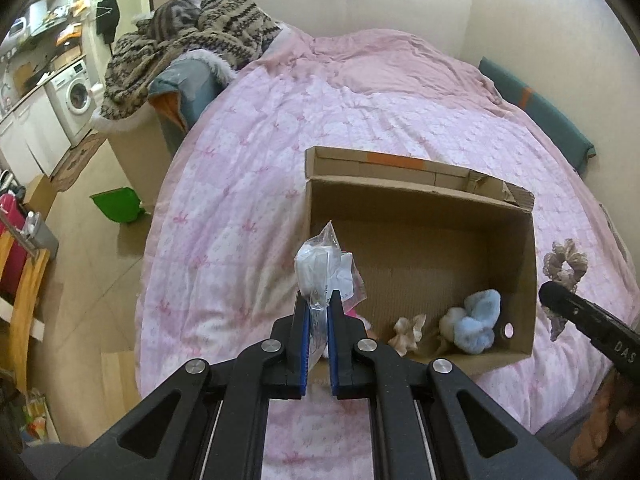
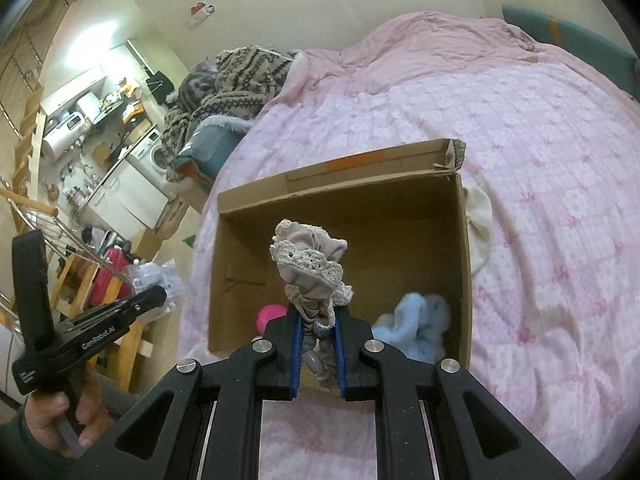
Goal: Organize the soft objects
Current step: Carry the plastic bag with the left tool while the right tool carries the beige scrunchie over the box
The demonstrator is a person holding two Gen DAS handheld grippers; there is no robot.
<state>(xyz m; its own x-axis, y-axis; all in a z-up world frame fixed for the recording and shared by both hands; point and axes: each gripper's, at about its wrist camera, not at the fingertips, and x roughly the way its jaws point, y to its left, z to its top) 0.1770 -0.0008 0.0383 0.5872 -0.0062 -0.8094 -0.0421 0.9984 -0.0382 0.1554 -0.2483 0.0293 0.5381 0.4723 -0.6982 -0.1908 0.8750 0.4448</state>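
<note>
While the left tool pinches a clear plastic bag of something white by its lower edge, jaws nearly closed, it hangs above the near left corner of the cardboard box on the bed. The bag looks light, crinkly and slippery, so a firm hold on gathered film suits it. The right tool is clamped on a lace-trimmed scrunchie over the box: soft, springy, easily held anywhere.

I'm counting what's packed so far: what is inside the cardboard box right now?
Inside the cardboard box: a fluffy blue item, a small cream fabric piece and something pink. The claws and their loads cover the near edge, so anything there is hidden.
</note>
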